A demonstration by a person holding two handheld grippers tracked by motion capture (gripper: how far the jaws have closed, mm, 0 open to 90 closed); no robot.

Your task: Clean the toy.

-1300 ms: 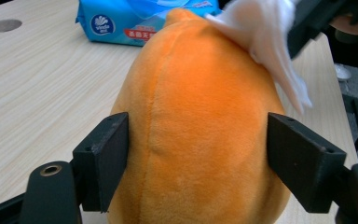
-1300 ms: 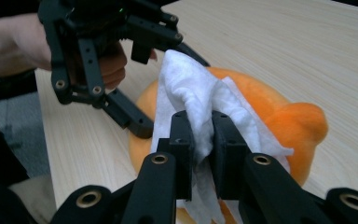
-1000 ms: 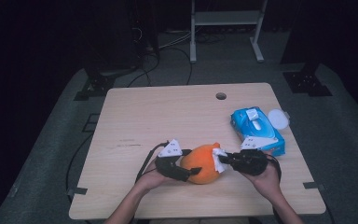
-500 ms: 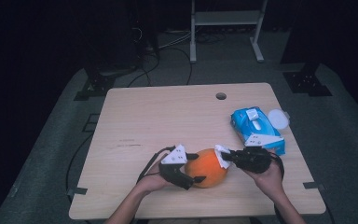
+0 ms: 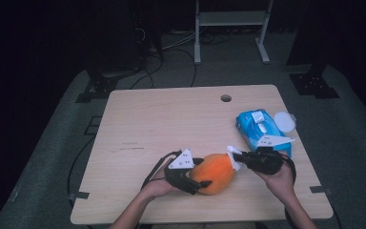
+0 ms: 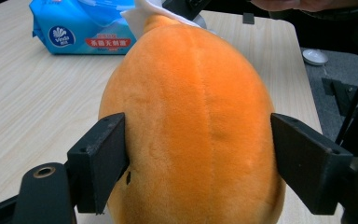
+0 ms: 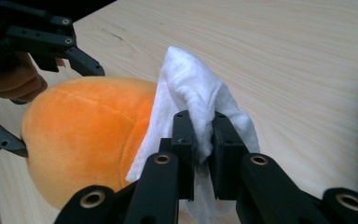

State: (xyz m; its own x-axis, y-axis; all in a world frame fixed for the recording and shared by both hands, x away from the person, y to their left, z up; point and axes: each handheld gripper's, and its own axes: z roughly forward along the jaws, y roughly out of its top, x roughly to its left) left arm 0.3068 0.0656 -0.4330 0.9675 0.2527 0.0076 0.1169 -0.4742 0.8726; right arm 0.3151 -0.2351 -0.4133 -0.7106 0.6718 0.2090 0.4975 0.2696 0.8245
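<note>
An orange plush toy (image 5: 214,172) lies near the front edge of the wooden table (image 5: 171,119). My left gripper (image 5: 204,172) has the toy (image 6: 191,116) between its jaws, which have just been closing, and the pads press into its sides. My right gripper (image 5: 236,156) is shut on a crumpled white wipe (image 7: 186,93). The wipe (image 5: 232,157) rests against the toy's right end (image 7: 84,135). A hand holds each gripper from the near side.
A blue pack of wet wipes (image 5: 259,129) lies at the table's right, just behind my right gripper, with a white round lid (image 5: 284,120) beside it. A cable hole (image 5: 226,98) sits near the far edge. Cables trail off the front edge.
The plush toy has shifted slightly toward the near edge and to the right in the left gripper. The right gripper with the wipe has edged right along the toy's end.
</note>
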